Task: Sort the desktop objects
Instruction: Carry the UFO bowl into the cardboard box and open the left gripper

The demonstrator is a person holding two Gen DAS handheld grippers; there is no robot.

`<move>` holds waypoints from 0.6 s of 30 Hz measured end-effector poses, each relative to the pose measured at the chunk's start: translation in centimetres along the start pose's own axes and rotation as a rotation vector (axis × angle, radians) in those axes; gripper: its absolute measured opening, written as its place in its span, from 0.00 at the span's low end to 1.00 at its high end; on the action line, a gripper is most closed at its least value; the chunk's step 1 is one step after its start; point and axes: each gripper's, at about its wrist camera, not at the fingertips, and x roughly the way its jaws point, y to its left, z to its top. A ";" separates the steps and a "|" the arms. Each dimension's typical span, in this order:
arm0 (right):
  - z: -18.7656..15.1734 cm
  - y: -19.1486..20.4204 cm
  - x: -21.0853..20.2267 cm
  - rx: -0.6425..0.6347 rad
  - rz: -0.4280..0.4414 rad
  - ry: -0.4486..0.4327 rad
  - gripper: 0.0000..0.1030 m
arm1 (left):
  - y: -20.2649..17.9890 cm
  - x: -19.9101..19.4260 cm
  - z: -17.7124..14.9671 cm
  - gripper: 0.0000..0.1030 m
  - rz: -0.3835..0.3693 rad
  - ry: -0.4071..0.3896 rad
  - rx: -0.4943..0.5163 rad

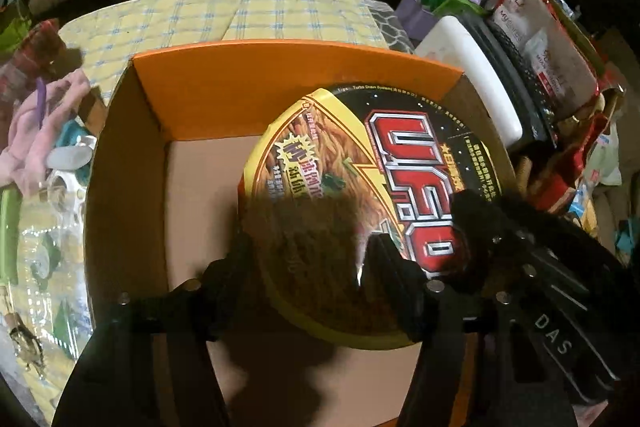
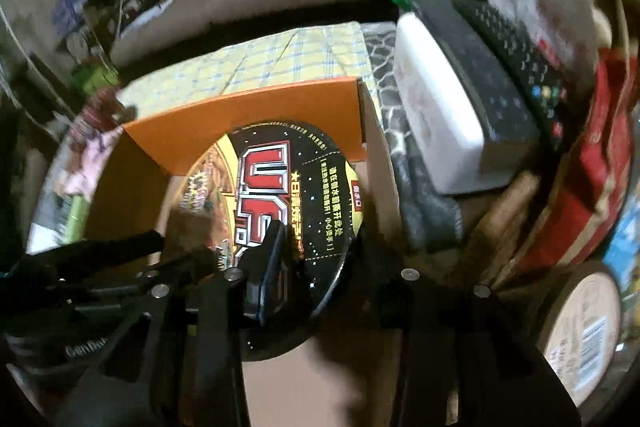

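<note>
Noodle bowl held over an open cardboard box.

The left claw clamps the bowl's near yellow rim, one finger on each side of it. The right claw straddles the black edge of the lid; whether its pads press there I cannot tell. The bowl sits tilted inside the box, toward its right wall, below the orange flap.

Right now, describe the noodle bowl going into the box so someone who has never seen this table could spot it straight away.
Find the open cardboard box with the orange flap on the checked tablecloth. Inside it, toward its right wall, sits the round noodle bowl, tilted, with both grippers at its near rim. Unlike the white container and remotes outside the box, it has a yellow rim and a black lid with big red UFO letters.
</note>
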 end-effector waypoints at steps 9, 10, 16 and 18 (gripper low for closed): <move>-3.3 -0.2 -8.2 -0.065 0.040 -0.114 0.52 | 1.8 0.0 -1.6 0.65 0.002 0.044 -0.055; -3.7 -0.1 -8.6 -0.076 0.049 -0.105 0.51 | 1.7 0.2 -1.9 0.65 -0.005 0.050 -0.052; -8.3 1.1 -7.1 -0.174 0.123 0.040 0.44 | 0.3 0.9 -3.1 0.65 -0.068 0.070 -0.053; -9.9 1.0 -5.6 -0.160 0.150 0.090 0.44 | -0.2 1.0 -3.1 0.65 -0.073 0.062 -0.051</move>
